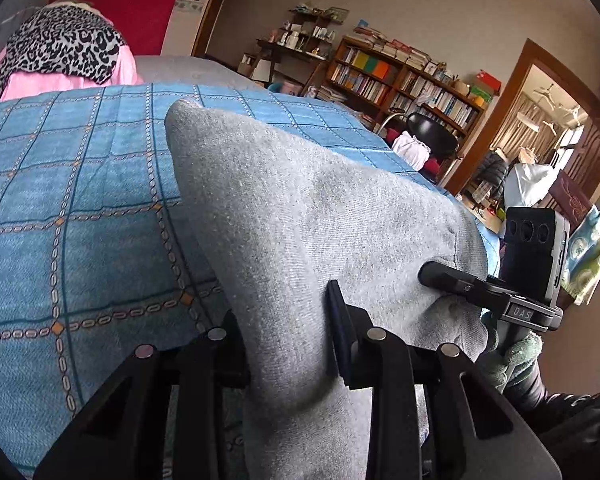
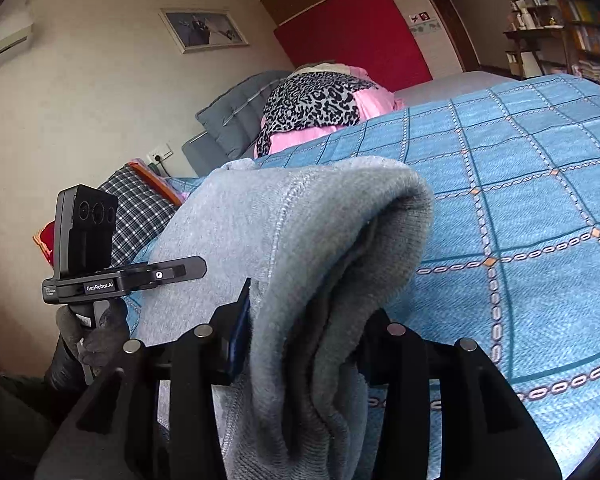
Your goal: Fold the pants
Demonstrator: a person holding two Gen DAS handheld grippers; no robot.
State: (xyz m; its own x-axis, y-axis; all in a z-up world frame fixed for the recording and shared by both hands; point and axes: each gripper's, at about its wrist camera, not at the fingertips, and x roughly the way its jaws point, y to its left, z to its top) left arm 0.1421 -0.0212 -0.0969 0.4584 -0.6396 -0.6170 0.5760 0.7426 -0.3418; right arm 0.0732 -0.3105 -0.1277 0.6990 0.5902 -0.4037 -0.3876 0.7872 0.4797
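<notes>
Now both the left gripper point(image 1: 288, 344) and right gripper point(image 2: 304, 340) pinch the grey pants point(image 1: 320, 216); best keep them level and taut over the bed point(image 1: 80, 200).

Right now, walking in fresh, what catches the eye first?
The grey pants, bunched and clamped in both the left hand-held gripper and the right hand-held gripper, fill the foreground. Beneath them spreads a blue checked bedspread, with a leopard-print cloth at the far end.

Left gripper point(image 1: 290, 344) clamped on grey pants point(image 1: 300, 208), fabric bunched between its fingers, right gripper point(image 1: 432, 272) pinching the same cloth at right — blue checked bedspread point(image 1: 80, 200) beneath, bookshelf point(image 1: 400, 80) behind
</notes>
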